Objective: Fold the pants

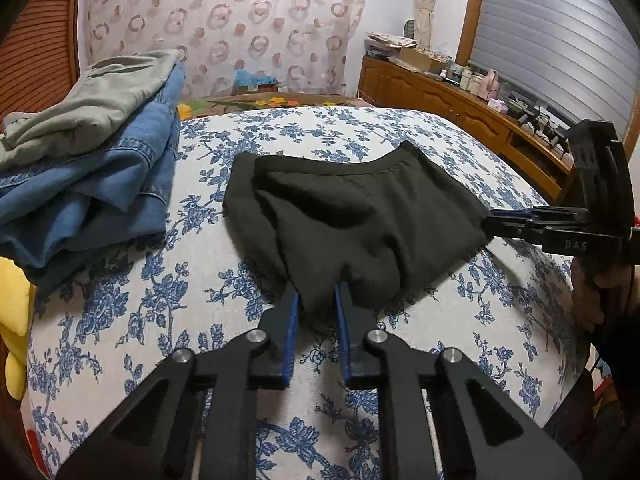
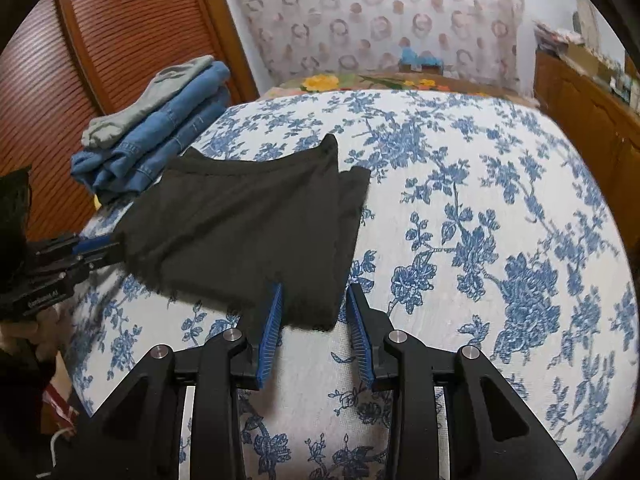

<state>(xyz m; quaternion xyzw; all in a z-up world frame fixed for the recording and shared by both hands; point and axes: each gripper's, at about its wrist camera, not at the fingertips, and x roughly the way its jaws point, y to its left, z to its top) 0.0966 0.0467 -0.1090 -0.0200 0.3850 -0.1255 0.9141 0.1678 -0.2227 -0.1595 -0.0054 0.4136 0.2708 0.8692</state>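
Note:
Black pants [image 1: 360, 216] [image 2: 248, 216] lie folded into a compact shape on the blue-flowered bed cover [image 1: 400, 128] [image 2: 480, 200]. My left gripper [image 1: 316, 286] is shut on a bunched near edge of the pants; in the right wrist view it [image 2: 118, 246] pinches the cloth's left corner. My right gripper [image 2: 314, 286] stands open around the near right corner, which lies flat between the blue pads [image 2: 272, 320] without being pressed. Seen from the left wrist, the right gripper [image 1: 489, 224] sits at the pants' right edge. A hand [image 1: 588, 288] holds its handle.
A stack of folded jeans [image 1: 100, 176] [image 2: 168, 128] topped by a grey-green garment [image 1: 100, 92] sits at the bed's far left. A yellow soft item [image 1: 12, 308] lies at the left edge. A cluttered wooden cabinet [image 1: 440, 96] [image 2: 580, 92] runs along the right.

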